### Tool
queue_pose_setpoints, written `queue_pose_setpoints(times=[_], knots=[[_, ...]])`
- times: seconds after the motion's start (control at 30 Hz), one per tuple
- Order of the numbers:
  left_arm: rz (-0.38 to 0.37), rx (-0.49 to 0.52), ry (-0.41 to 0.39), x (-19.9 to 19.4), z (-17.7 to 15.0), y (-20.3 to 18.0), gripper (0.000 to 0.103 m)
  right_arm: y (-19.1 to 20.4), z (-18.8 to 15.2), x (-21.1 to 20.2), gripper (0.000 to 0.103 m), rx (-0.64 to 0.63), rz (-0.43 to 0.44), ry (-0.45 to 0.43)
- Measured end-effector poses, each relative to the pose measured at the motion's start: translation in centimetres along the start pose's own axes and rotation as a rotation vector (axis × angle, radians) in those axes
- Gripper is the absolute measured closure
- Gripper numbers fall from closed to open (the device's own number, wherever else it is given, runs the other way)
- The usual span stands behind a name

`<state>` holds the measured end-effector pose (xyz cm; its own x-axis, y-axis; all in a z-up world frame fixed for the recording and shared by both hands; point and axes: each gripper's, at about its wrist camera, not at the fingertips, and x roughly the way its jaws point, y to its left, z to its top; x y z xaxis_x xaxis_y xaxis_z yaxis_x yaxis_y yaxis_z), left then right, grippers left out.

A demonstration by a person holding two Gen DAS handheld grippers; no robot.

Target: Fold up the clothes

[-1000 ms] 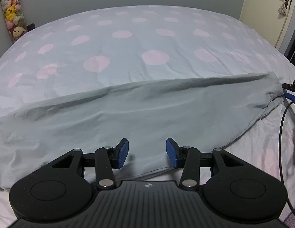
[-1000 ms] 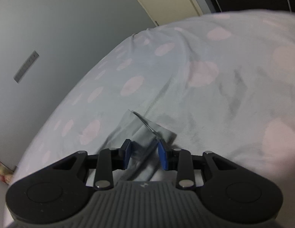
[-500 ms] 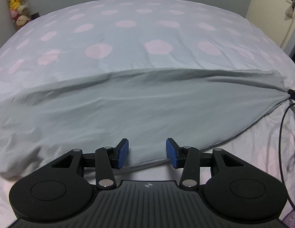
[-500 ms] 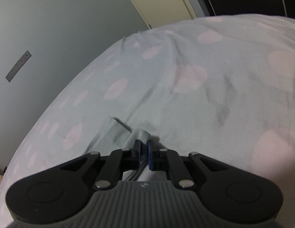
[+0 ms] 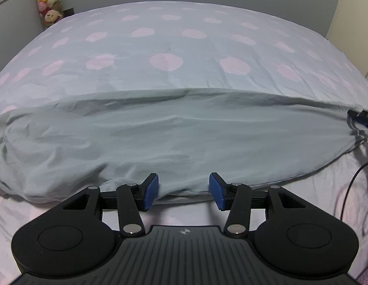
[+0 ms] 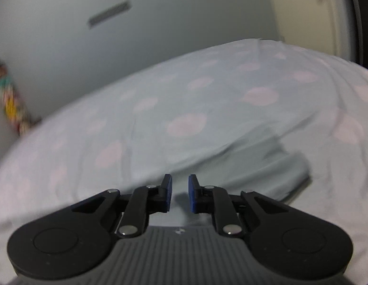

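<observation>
A long grey garment (image 5: 174, 137) lies stretched across the bed from left to right. My left gripper (image 5: 183, 191) is open and empty, its blue pads at the garment's near edge. The right gripper shows at the far right of the left wrist view (image 5: 360, 116), at the garment's right end. In the right wrist view the right gripper (image 6: 179, 193) is open with a narrow gap, nothing between the pads. The garment's right end (image 6: 267, 166) lies just beyond and to the right. That view is blurred.
The bed (image 5: 165, 35) has a pale grey cover with pink spots. Stuffed toys (image 5: 47, 2) hang at the far left wall. A black cable (image 5: 350, 187) runs over the bed at the right. A cream door (image 5: 357, 21) stands at the far right.
The right gripper closed on the garment's right end half a second ago, then opened and let it go. It has swung left. The garment's far edge has dropped flatter onto the bed.
</observation>
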<state>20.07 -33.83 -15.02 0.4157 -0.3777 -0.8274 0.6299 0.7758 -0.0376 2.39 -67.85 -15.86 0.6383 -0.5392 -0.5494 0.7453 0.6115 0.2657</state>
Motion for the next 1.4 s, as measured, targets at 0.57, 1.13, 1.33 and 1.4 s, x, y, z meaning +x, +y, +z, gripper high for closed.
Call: queue_pose_setpoints(times=[0.57,1.13,1.33,1.4], knots=[[0.183,-0.592,-0.179,-5.8,-3.0,18.7,0.05,2.5,-0.2,-1.2,0.032,0.042,0.037,-0.018],[0.12,-0.824,-0.424,-2.8,-6.9,29.9,0.085,5.7,-2.7,-5.6,0.028,0.001,-0.009,-0.015],[0.224,-0.686,-0.299,-2.0,-5.0,29.0,0.085,0.6,0.4,-5.0,0.027,0.204,-0.061,0.171],[0.238,-0.685,-0.281,-2.3,-5.0,29.2,0.077,-0.3,1.6,-5.0,0.025,0.232,-0.092,0.198]])
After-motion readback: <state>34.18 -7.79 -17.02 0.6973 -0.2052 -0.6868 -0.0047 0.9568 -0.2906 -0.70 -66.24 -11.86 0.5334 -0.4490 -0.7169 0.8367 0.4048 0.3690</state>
